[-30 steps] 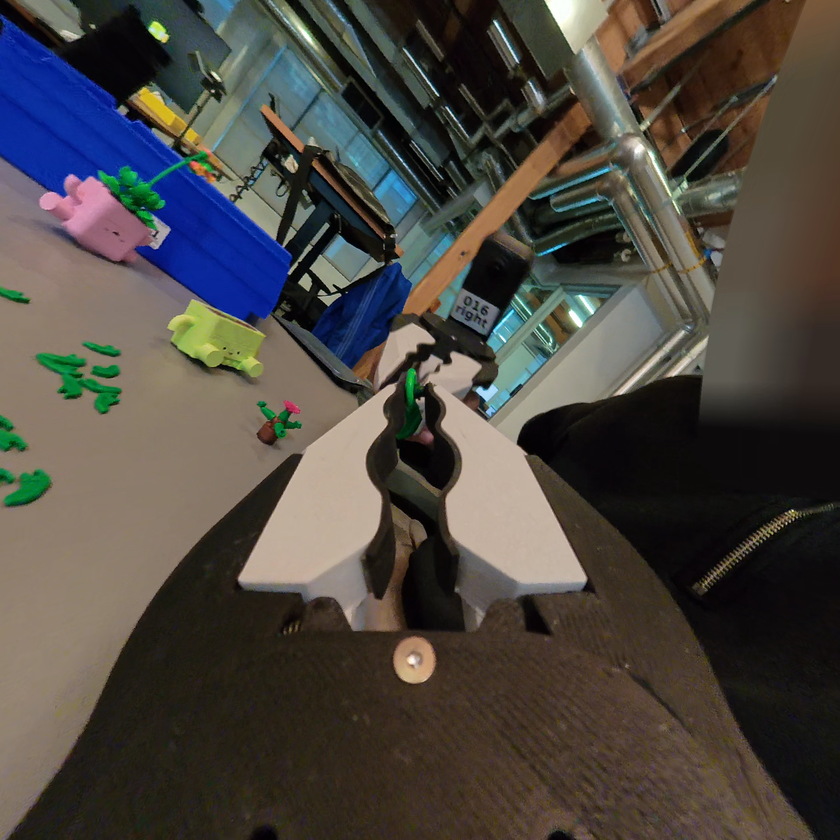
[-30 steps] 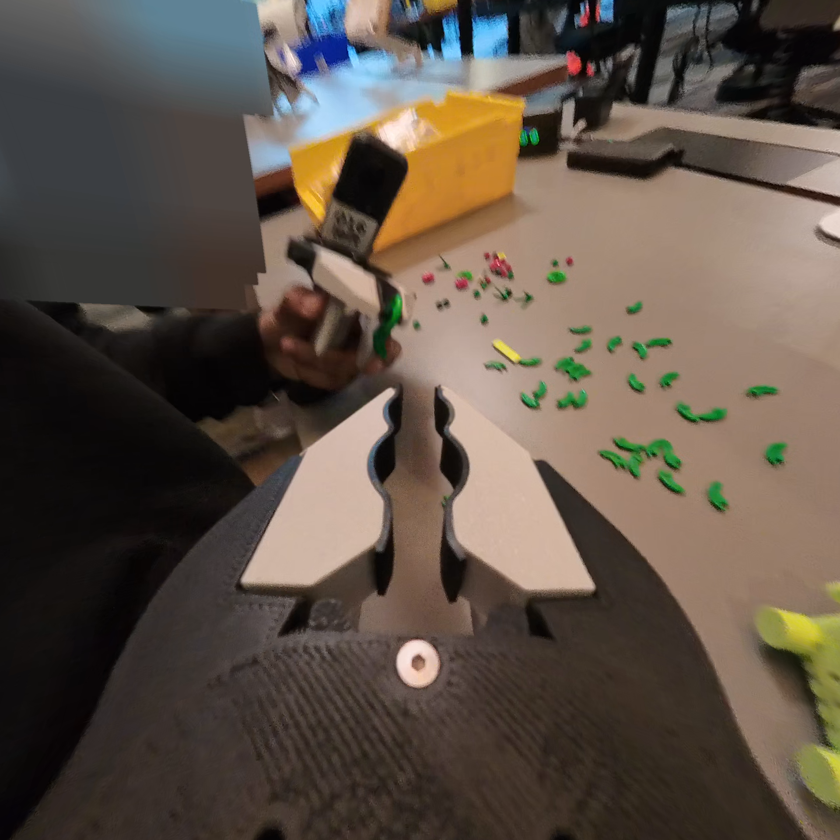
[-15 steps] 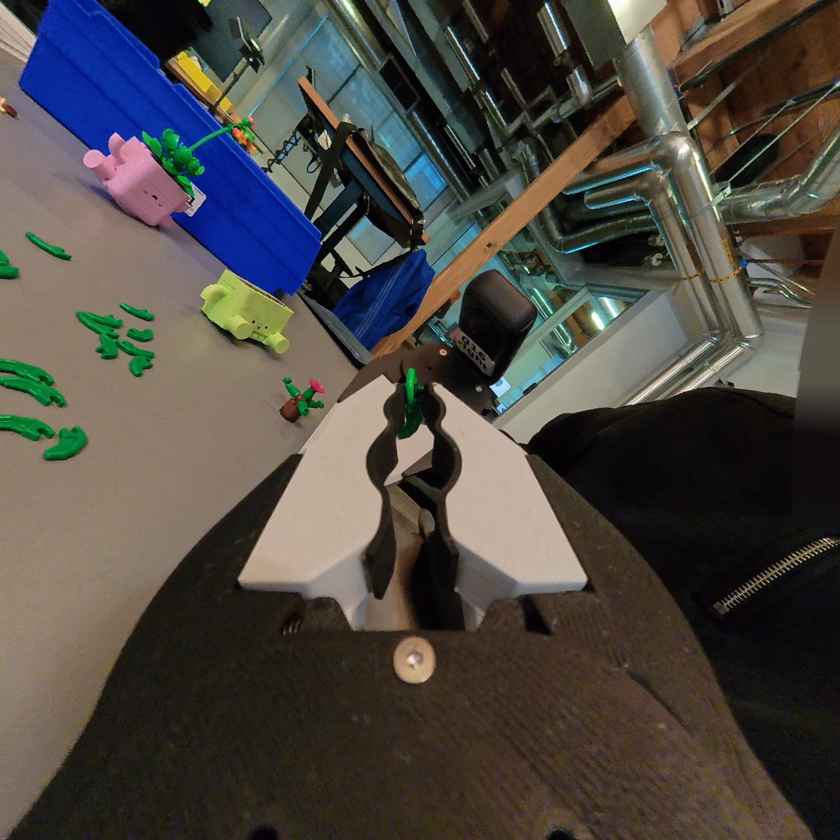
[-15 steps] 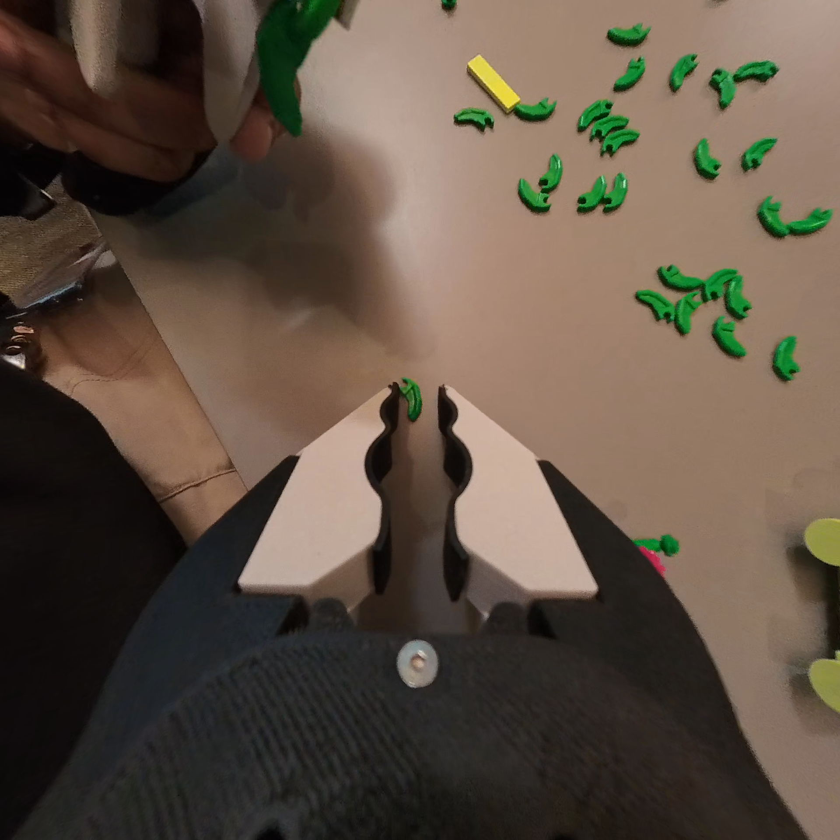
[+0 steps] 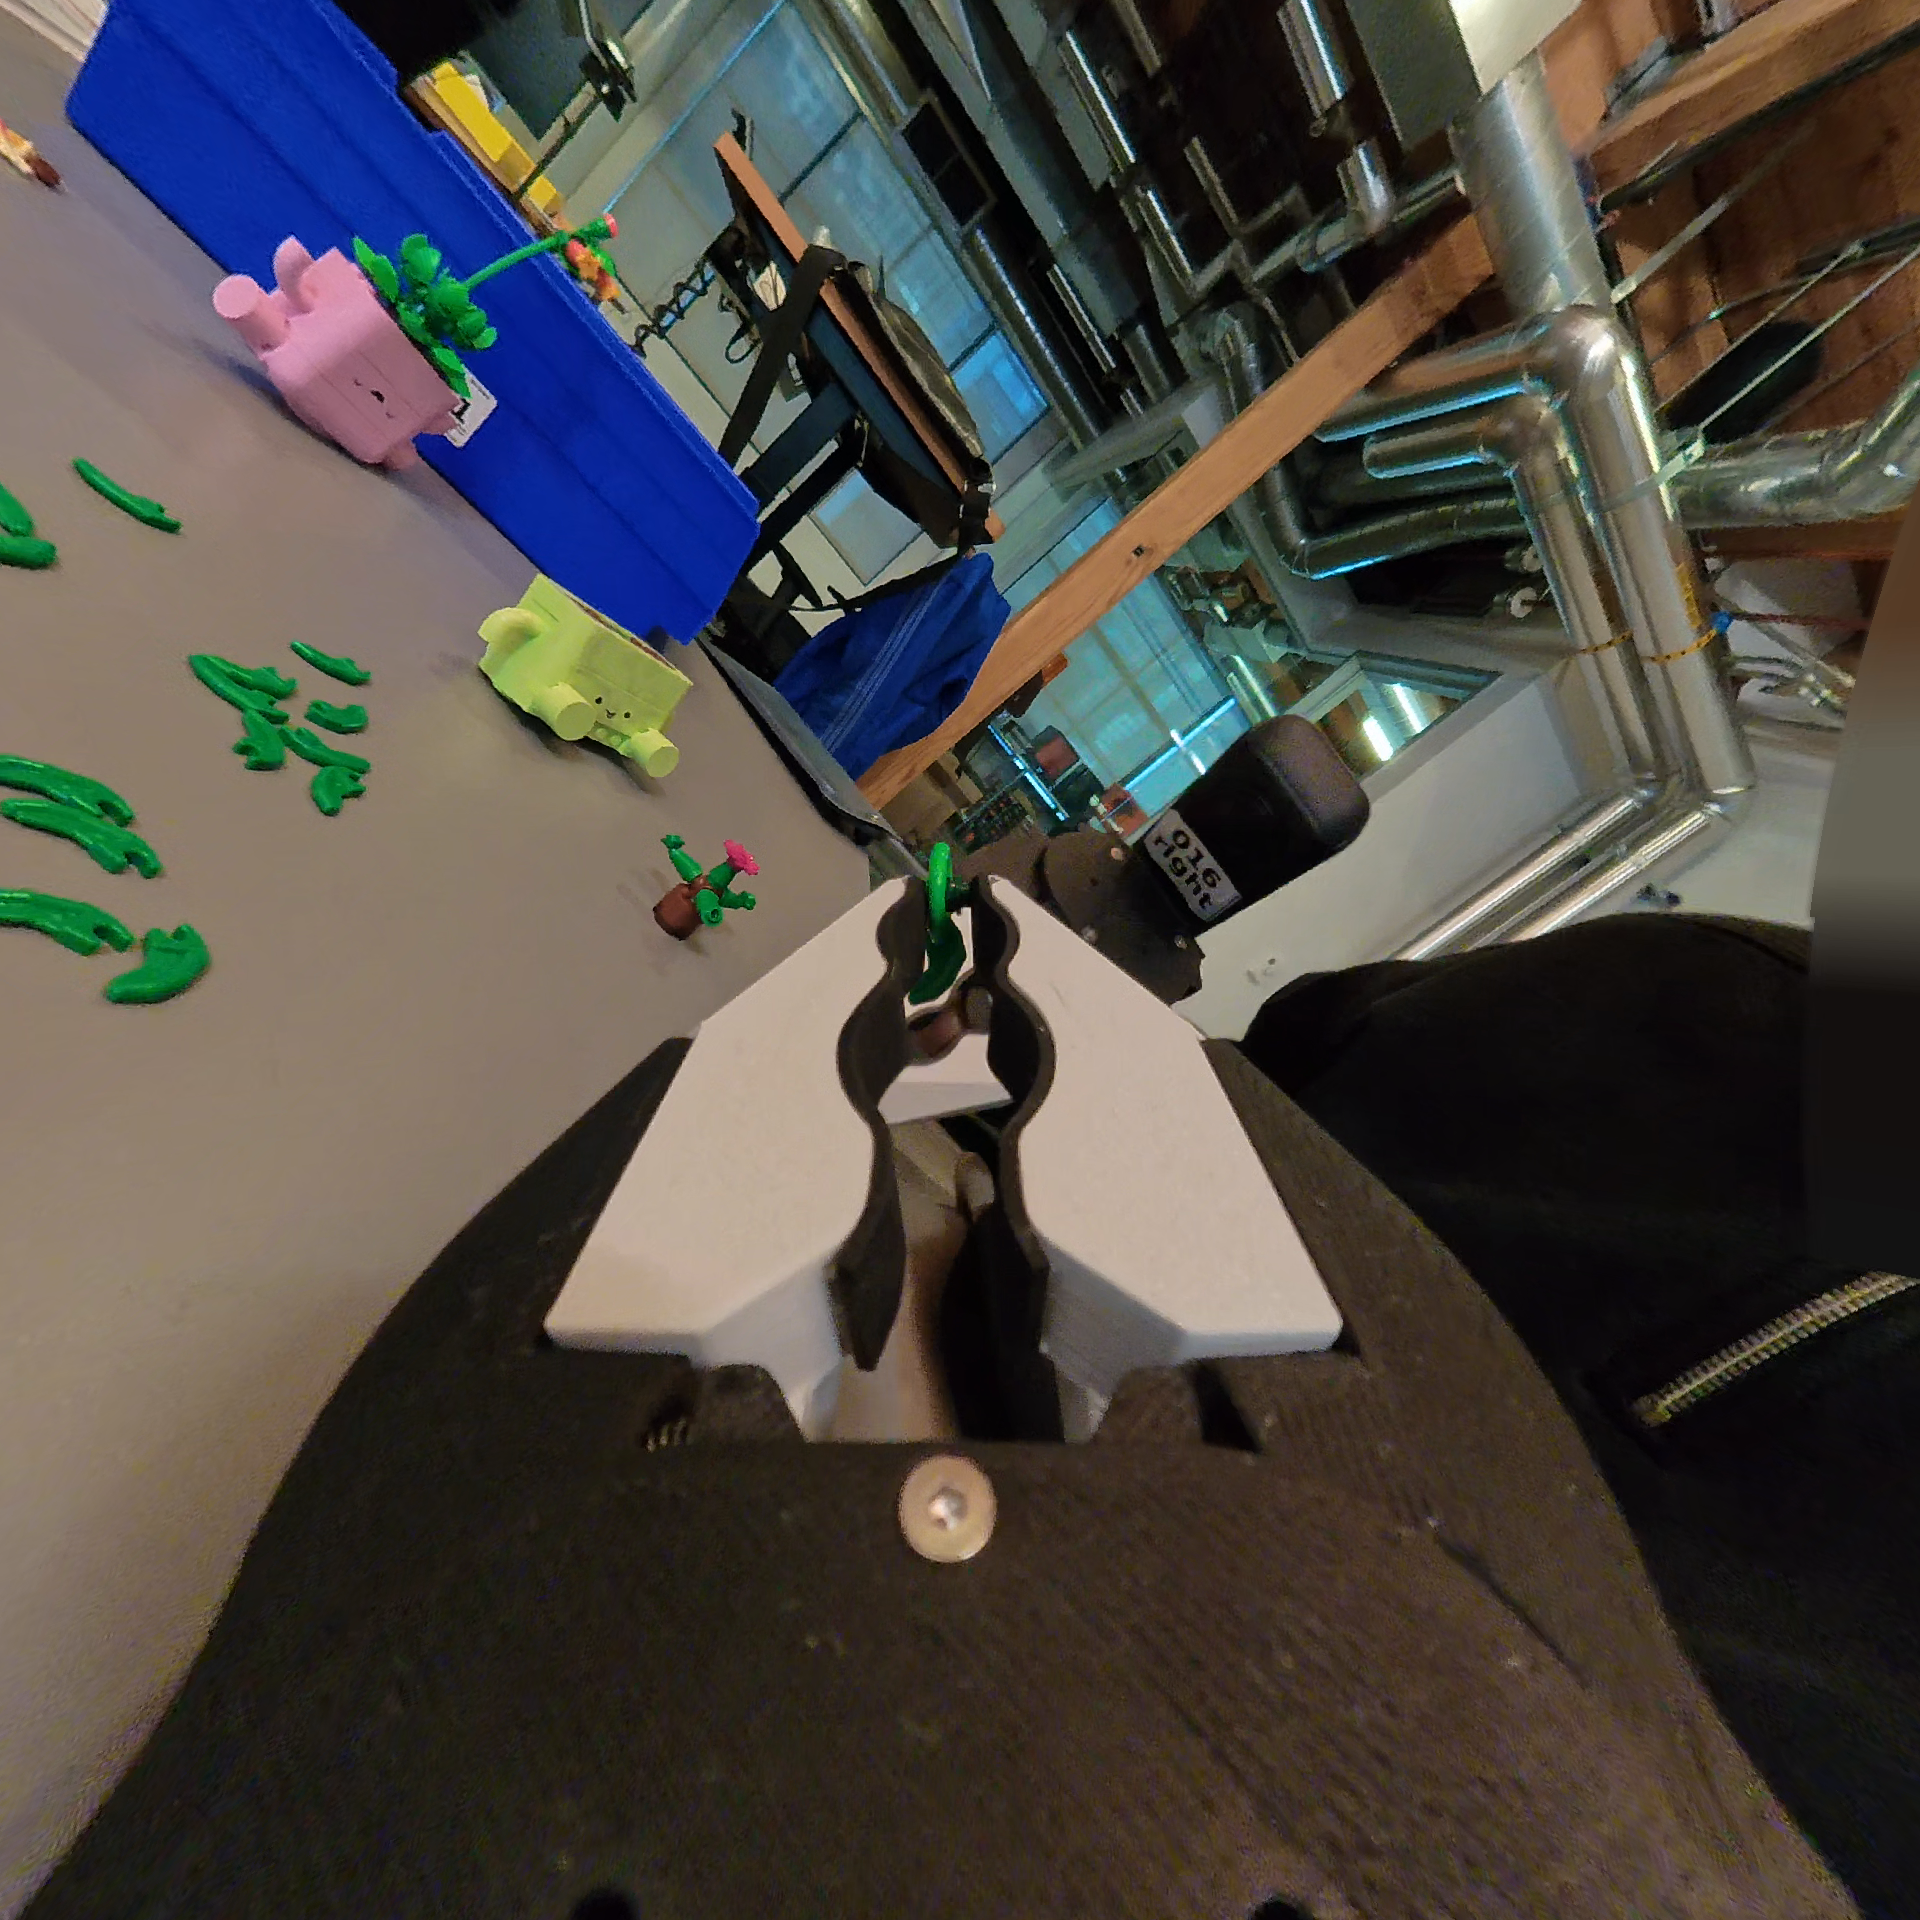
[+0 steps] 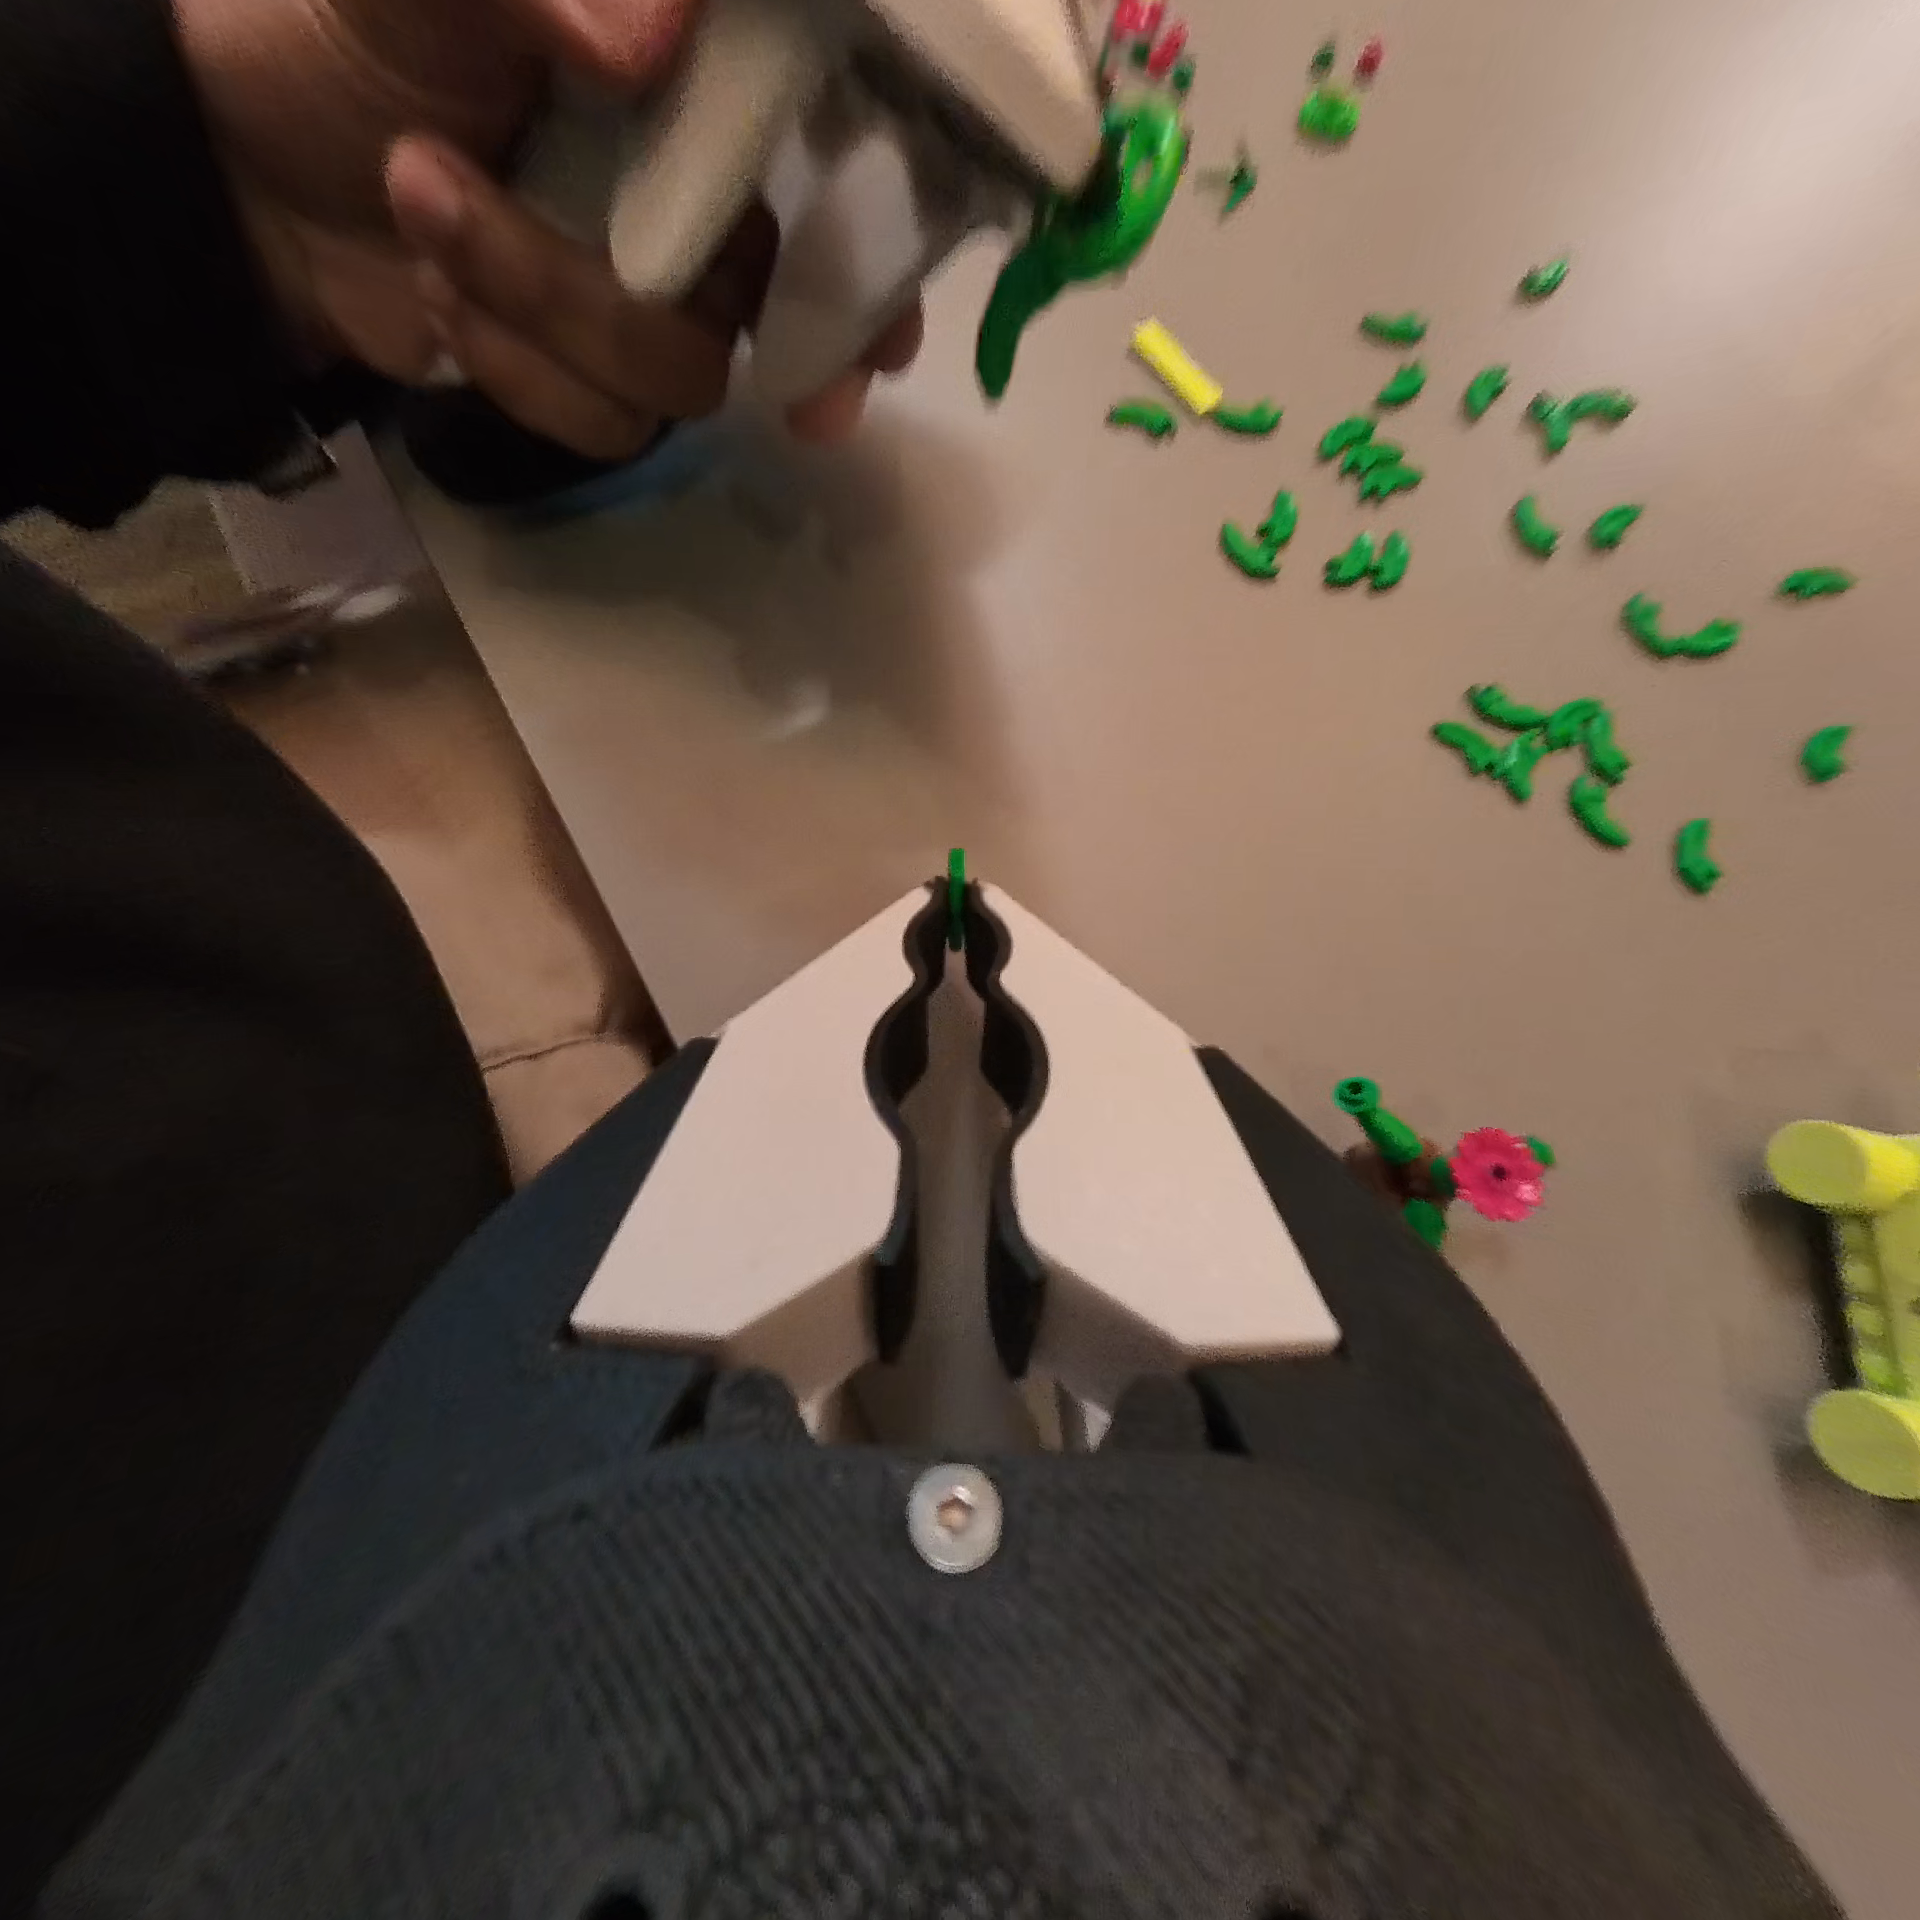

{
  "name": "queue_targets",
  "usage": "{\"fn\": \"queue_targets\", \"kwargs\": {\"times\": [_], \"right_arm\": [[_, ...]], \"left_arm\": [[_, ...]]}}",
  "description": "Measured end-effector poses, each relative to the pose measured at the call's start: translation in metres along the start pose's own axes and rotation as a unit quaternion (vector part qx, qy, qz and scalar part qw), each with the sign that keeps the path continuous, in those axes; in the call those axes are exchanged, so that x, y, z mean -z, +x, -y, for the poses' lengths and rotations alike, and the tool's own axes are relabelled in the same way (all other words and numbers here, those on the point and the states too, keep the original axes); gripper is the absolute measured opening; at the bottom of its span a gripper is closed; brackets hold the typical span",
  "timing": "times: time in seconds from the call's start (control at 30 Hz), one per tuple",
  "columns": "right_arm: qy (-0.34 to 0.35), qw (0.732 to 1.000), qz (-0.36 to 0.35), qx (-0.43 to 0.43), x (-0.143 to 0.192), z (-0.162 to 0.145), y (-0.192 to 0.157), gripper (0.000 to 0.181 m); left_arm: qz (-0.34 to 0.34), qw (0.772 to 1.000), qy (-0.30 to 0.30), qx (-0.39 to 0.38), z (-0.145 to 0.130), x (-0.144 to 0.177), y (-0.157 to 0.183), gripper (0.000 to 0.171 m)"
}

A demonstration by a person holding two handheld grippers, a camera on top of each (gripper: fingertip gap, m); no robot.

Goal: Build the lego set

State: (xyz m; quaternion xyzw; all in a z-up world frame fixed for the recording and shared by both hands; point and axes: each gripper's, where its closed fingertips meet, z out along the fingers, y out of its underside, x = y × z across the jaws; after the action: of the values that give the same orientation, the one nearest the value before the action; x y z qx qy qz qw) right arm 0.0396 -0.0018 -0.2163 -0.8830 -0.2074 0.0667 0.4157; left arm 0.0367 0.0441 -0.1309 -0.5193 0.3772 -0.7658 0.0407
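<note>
My left gripper (image 5: 961, 896) is shut on a curved green stem piece (image 5: 943, 951), held in the air off the table's near edge. It shows blurred at the top of the right wrist view (image 6: 1049, 156), held by a hand, with the stem (image 6: 1081, 244) hanging from its tips. My right gripper (image 6: 956, 902) is shut on a small green leaf (image 6: 956, 871), just above the grey table (image 6: 1195, 831). Its black body (image 5: 1132, 894) sits right behind my left fingertips. Several loose green leaves (image 6: 1538, 738) lie scattered on the table.
A pink pot with a green plant (image 5: 353, 353) stands before a blue bin (image 5: 582, 436). A lime pot (image 5: 582, 686) lies on its side, also at the right edge (image 6: 1860, 1278). A small brown pot with a pink flower (image 6: 1455, 1174) and a yellow bar (image 6: 1174, 366) lie nearby. My hands' fingertips stand some 10 cm from each other. The lime pot (image 5: 582, 686) is about equally far from each gripper, around 20 cm.
My right gripper tipped down to the table, went over a small green leaf and shut on it. My left gripper kept its hold on the stem and stayed close by.
</note>
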Motion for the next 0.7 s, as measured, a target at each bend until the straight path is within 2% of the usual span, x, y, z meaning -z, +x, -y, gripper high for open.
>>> {"fn": "queue_targets", "kwargs": {"times": [0.13,0.23,0.37,0.7], "right_arm": [[0.096,0.993,-0.044,0.044,0.025,0.041,0.009,0.001],[0.131,0.983,-0.064,0.114,0.039,0.065,0.011,0.001],[0.139,0.976,-0.064,0.152,0.042,0.078,0.013,0.001],[0.135,0.978,-0.044,0.152,0.042,0.083,0.012,0.0]], "left_arm": [[-0.043,0.994,0.024,0.099,0.003,-0.002,0.003,0.006],[-0.092,0.982,0.026,0.161,0.002,-0.004,0.011,0.006],[-0.103,0.979,0.013,0.176,-0.004,-0.012,0.015,0.006],[-0.103,0.977,0.013,0.184,-0.005,-0.012,0.014,0.005]]}}
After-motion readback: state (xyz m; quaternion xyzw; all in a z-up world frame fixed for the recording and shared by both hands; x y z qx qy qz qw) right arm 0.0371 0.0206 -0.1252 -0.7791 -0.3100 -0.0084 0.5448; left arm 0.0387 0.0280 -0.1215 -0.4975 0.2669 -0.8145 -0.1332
